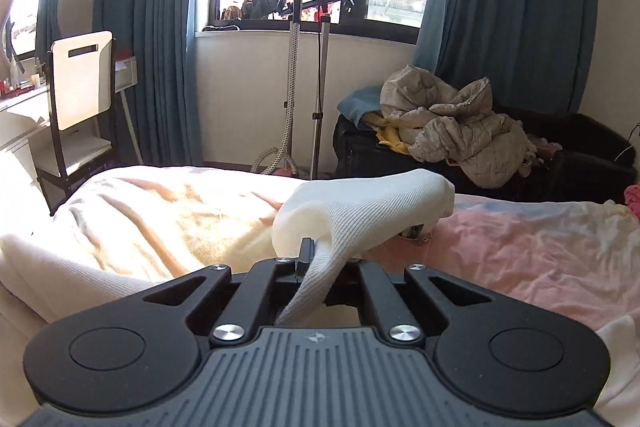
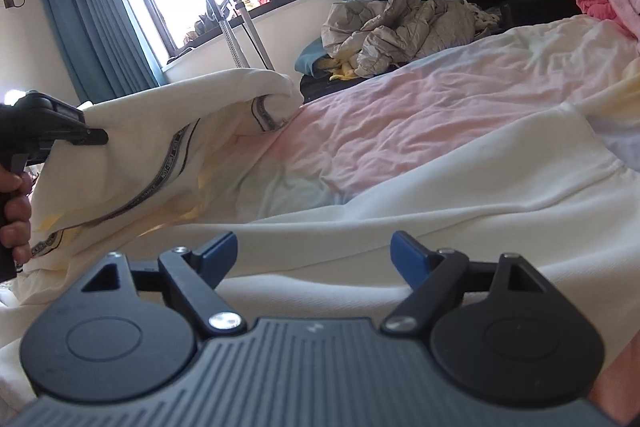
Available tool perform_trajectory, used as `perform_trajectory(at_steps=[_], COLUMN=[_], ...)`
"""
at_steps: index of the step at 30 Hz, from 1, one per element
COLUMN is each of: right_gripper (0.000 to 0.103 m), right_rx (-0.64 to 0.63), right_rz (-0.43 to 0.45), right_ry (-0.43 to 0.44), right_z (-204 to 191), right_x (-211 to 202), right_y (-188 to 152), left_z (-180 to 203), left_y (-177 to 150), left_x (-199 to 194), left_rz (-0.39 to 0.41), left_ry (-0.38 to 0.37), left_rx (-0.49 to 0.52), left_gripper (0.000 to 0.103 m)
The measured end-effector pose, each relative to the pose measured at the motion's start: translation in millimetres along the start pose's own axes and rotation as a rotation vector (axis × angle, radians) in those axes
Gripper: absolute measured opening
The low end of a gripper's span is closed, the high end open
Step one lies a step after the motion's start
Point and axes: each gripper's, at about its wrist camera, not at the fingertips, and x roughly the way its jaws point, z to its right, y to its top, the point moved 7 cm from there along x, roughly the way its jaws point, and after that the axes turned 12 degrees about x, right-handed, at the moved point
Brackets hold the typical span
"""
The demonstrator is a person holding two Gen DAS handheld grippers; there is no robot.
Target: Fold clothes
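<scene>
My left gripper [image 1: 308, 259] is clamped on a fold of the white top [image 1: 360, 207], and the cloth hangs up off the bed [image 1: 540, 239] right in front of it. My right gripper [image 2: 314, 255] has its 2 blue pads [image 2: 408, 257] wide apart with nothing between them, and the rest of the top lies flat just ahead of it and under it. I think the pinch on the left is small, only a thin bit of cloth, so it could slip out if I pull fast. Then the lifted part would flop down in a messy heap. With only 1 gripper holding, the top could also twist or drag sideways across the pink sheet and fold crooked. The right gripper might grab the sheet too, since both lie close together there.
</scene>
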Motion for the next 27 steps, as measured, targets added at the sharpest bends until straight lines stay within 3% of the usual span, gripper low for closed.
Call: perform_trajectory(at_steps=[6, 13, 20, 24, 27], right_gripper=[0.084, 0.084, 0.084, 0.084, 0.084], right_rx=[0.021, -0.009, 0.034, -0.006, -0.042], right_rz=[0.022, 0.026, 0.001, -0.036, -0.084], right_ry=[0.071, 0.120, 0.203, 0.178, 0.192], right_z=[-12.1, -27.5, -42.1, -67.3, -91.3], right_x=[-21.0, -31.8, -14.4, 32.6, 86.2], right_y=[1.0, -5.2, 9.8, 36.6, 56.0], left_z=[-51.4, -86.8, -95.8, -94.3, -96.8], left_y=[-40.5, -128.0, -139.5, -140.5, -143.9], left_x=[-98.2, -127.3, -123.1, -108.4, -94.3], left_rz=[0.073, 0.044, 0.041, 0.062, 0.038], left_ry=[-0.072, -0.021, 0.060, 0.143, 0.150], left_rx=[-0.282, -0.482, -0.475, -0.401, -0.397], left_gripper=[0.003, 0.003, 0.004, 0.004, 0.004])
